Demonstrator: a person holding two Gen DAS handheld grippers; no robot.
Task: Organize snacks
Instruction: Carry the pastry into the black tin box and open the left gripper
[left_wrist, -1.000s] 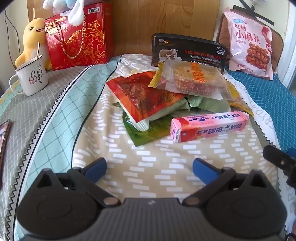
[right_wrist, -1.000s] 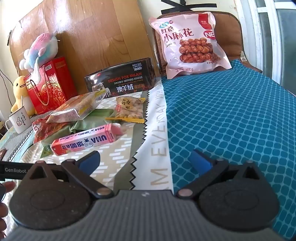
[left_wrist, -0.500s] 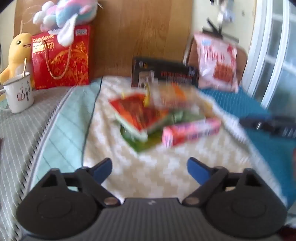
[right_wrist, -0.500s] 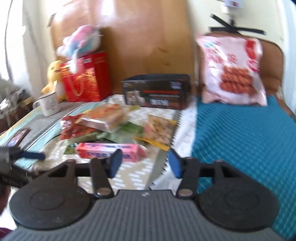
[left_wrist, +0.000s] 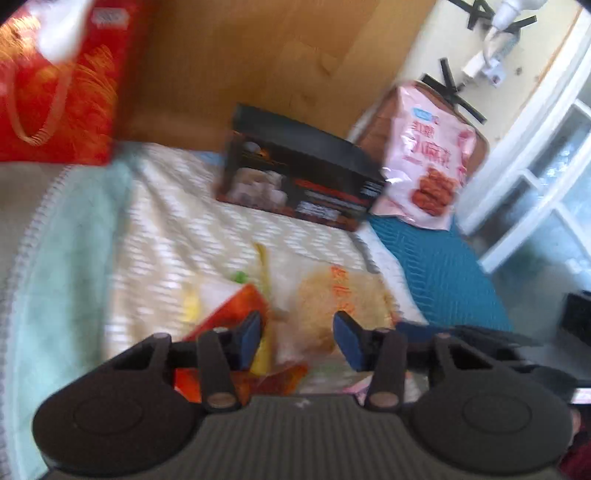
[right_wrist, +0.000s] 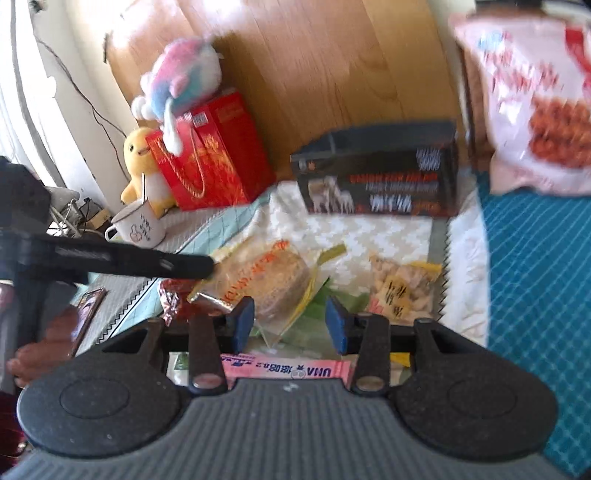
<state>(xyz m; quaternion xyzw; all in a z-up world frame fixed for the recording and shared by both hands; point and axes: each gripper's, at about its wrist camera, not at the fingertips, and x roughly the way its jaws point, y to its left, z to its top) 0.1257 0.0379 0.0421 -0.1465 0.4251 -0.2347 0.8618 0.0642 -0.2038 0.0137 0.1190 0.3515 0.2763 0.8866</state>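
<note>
A snack pile lies on the patterned bedspread (left_wrist: 173, 236). On top is a clear packet with a round cake (left_wrist: 343, 295) (right_wrist: 266, 280), over a red packet (left_wrist: 236, 310) and a green one (right_wrist: 325, 306). A pink UHA box (right_wrist: 280, 369) lies nearest, and a yellow nut packet (right_wrist: 402, 288) to the right. My left gripper (left_wrist: 299, 341) hovers over the clear packet, jaws closing, pads apart from it. My right gripper (right_wrist: 290, 326) is also closing, with that packet's corner showing between the pads, untouched. The picture is blurred.
A black box (right_wrist: 376, 177) and a large pink snack bag (left_wrist: 428, 162) stand at the wooden headboard. A red gift bag (right_wrist: 210, 155) with plush toys, a white mug (right_wrist: 138, 225) and a phone (right_wrist: 88, 306) are at the left. A teal quilt (right_wrist: 535, 277) lies to the right.
Both grippers have moved in over the snack pile, which now sits right at their fingertips. Both pairs of jaws have narrowed from wide open to about half.
</note>
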